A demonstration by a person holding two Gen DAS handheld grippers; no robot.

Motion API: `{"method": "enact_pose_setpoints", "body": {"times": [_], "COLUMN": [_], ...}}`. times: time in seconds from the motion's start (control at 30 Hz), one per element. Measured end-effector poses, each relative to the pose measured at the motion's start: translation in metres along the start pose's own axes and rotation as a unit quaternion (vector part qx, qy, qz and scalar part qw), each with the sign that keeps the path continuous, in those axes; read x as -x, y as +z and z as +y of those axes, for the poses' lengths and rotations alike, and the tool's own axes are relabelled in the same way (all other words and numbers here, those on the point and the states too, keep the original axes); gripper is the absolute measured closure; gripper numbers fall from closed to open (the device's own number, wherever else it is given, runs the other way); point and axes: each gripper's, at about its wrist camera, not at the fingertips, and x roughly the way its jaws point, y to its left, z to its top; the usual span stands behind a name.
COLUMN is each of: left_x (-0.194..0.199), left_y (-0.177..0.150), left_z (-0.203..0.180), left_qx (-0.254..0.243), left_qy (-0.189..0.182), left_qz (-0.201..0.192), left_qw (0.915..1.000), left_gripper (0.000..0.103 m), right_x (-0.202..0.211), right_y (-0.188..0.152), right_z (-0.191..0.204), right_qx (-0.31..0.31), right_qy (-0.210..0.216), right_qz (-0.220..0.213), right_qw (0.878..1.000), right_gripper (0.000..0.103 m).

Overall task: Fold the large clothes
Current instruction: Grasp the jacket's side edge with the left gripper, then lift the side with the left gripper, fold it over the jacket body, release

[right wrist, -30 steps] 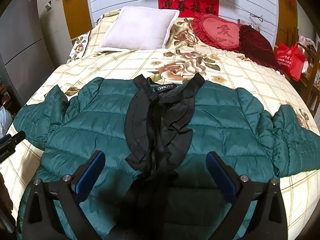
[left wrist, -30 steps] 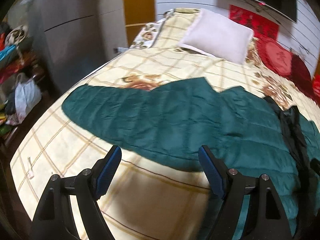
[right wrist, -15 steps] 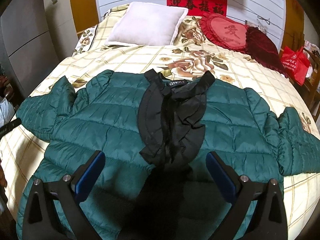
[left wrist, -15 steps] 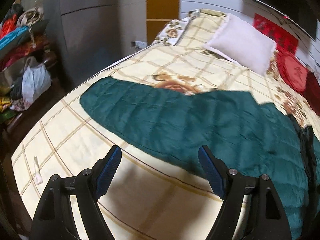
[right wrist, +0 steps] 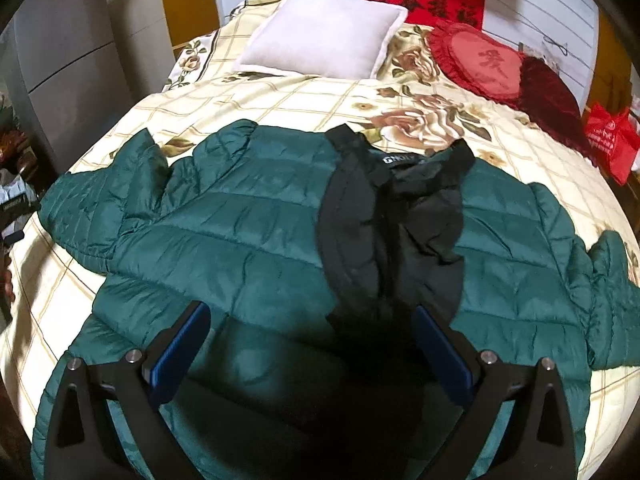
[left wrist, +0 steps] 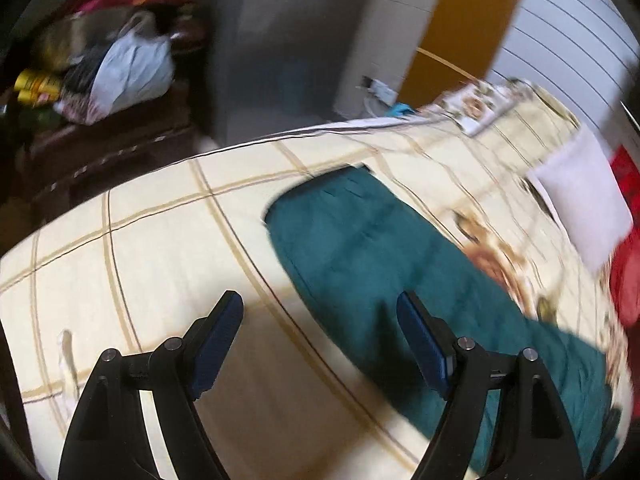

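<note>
A green puffer jacket (right wrist: 248, 224) lies spread open, front up, across a bed (right wrist: 280, 100) covered in a cream sheet with tan grid lines and a rose print. Its black lining (right wrist: 384, 216) and collar show down the middle of the jacket, with a small label at the neck. The jacket's sleeve (left wrist: 360, 240) on the wardrobe side stretches flat toward the edge of the bed, and the other sleeve (right wrist: 608, 292) lies bunched on the far side of the jacket, toward a red bag (right wrist: 612, 140) beside the bed. Beyond the jacket's collar, at the head of the bed, rests a white pillow (right wrist: 324, 32), and next to that pillow are 2 red heart-shaped cushions (right wrist: 480, 60). The right gripper (right wrist: 312, 344) hovers above the jacket's lower front, its jaws released and spread wide with nothing between them, casting a dark shadow on the fabric. The left gripper (left wrist: 320, 336) hangs over the bare sheet just beside the flat sleeve, its jaws also spread apart and empty; 1 of its blue fingertips (left wrist: 420, 336) sits in front of the sleeve's edge in the left wrist view, though contact cannot be judged. That view is blurred. Past the sleeve's cuff, off the bed, stand a grey wardrobe (left wrist: 288, 40) and a pale plastic bag (left wrist: 132, 72) on dark furniture.
</note>
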Motion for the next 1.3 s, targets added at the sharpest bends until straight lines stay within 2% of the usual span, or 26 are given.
{"method": "enact_pose_setpoints", "body": {"times": [0.1, 0.3, 0.33, 0.37, 0.4, 0.43, 0.47, 0.57, 0.67, 0.8, 0.9, 1.03, 1.3], "left_x": [-0.012, -0.036, -0.037, -0.036, -0.036, -0.040, -0.043, -0.034, -0.006, 0.038, 0.075, 0.122, 0.174], "left_y": [0.011, 0.016, 0.016, 0.016, 0.017, 0.017, 0.018, 0.019, 0.015, 0.007, -0.005, -0.035, -0.099], "left_z": [0.009, 0.006, 0.008, 0.009, 0.011, 0.013, 0.016, 0.017, 0.010, -0.012, -0.035, -0.073, -0.154], "left_qx": [0.022, 0.009, 0.014, 0.019, 0.029, 0.041, 0.050, 0.066, 0.056, 0.011, -0.026, -0.084, -0.170], "left_qy": [0.008, 0.012, 0.009, 0.003, -0.011, -0.029, -0.043, -0.070, -0.097, -0.140, -0.174, -0.210, -0.263], "left_qz": [-0.005, 0.027, 0.022, 0.014, 0.010, 0.020, 0.033, 0.030, 0.007, -0.017, -0.030, -0.040, -0.029], "left_qw": [0.9997, 0.9995, 0.9996, 0.9997, 0.9995, 0.9985, 0.9973, 0.9949, 0.9936, 0.9899, 0.9839, 0.9732, 0.9493], "left_gripper": [0.024, 0.025, 0.025, 0.032, 0.051, 0.063, 0.081, 0.094, 0.095, 0.095, 0.095, 0.095, 0.091], "right_x": [-0.001, 0.002, 0.002, 0.003, 0.005, 0.007, 0.010, 0.019, 0.031, 0.044, 0.053, 0.066, 0.095], "right_y": [-0.001, -0.001, -0.001, -0.001, -0.002, -0.002, -0.003, -0.006, -0.011, -0.020, -0.027, -0.037, -0.059], "right_z": [0.002, 0.007, 0.008, 0.008, 0.008, 0.008, 0.008, 0.004, -0.001, -0.010, -0.018, -0.031, -0.058], "right_qx": [0.000, 0.007, 0.008, 0.008, 0.008, 0.008, 0.007, 0.006, 0.006, 0.002, -0.001, -0.013, -0.020], "right_qy": [0.006, 0.010, 0.011, 0.012, 0.013, 0.013, 0.013, 0.013, 0.011, 0.008, 0.002, -0.001, -0.014], "right_qz": [0.004, 0.010, 0.012, 0.012, 0.012, 0.012, 0.010, 0.008, 0.001, 0.001, 0.000, 0.000, -0.008], "right_qw": [1.000, 1.000, 1.000, 1.000, 1.000, 1.000, 1.000, 1.000, 1.000, 1.000, 1.000, 1.000, 1.000], "right_gripper": [0.001, 0.001, 0.001, 0.001, 0.001, 0.001, 0.001, 0.001, 0.001, 0.001, 0.001, 0.001, 0.001]}}
